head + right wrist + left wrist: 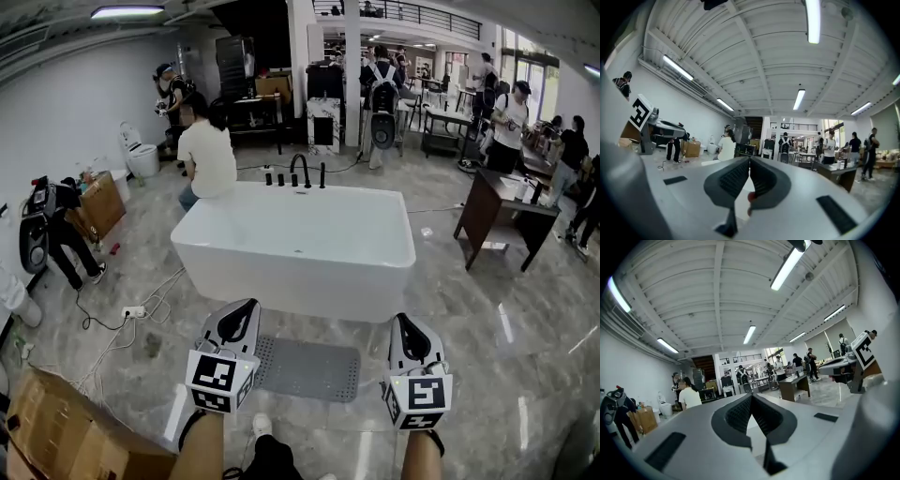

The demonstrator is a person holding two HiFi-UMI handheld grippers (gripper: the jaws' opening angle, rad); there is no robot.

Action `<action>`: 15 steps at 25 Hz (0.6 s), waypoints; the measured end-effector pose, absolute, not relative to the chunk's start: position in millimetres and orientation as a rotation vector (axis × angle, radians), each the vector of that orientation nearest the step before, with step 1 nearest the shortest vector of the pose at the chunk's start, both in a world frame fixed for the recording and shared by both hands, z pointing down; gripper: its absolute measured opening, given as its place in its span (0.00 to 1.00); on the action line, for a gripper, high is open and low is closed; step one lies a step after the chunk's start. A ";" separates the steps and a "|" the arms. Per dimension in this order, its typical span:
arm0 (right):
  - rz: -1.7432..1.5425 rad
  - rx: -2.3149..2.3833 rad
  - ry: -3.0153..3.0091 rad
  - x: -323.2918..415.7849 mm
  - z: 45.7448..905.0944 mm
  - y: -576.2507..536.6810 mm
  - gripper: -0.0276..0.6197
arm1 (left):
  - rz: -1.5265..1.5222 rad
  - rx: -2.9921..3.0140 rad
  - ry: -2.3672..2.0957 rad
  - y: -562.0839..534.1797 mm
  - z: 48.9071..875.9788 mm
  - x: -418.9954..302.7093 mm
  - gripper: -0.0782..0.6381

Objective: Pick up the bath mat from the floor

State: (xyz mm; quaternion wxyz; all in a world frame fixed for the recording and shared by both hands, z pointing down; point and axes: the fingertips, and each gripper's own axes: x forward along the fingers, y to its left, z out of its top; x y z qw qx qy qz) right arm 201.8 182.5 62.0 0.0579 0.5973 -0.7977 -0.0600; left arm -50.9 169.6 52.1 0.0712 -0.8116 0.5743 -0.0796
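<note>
The grey bath mat (309, 367) lies crosswise on the floor below and between the left tongs (244, 314), probably nearer, and the right tongs (403, 323). Both are pinched together, empty.

Indoor hall, evenly bright. Light comes from ceiling tube lamps (787, 268), with daylight through windows (534, 70) at far right. Polished floor (506, 323) carries pale streaks of glare. Shadows faint and soft. Strong fisheye bending and black vignette at the edges of both gripper views. Close to the lens, left gripper (751, 398) and right gripper (749, 161) blur; background fairly sharp.
</note>
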 end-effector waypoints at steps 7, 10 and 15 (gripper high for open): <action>-0.220 1.828 -2.367 160.2 61.1 119.6 0.08 | -0.194 -2.468 1.743 101.5 63.0 -97.2 0.11; -0.206 1.830 -2.364 136.4 60.8 89.5 0.08 | -0.192 -2.485 1.744 70.1 64.5 -119.5 0.11; -0.183 1.855 -2.346 96.1 60.1 39.6 0.08 | -0.180 -2.508 1.740 17.4 67.5 -161.9 0.11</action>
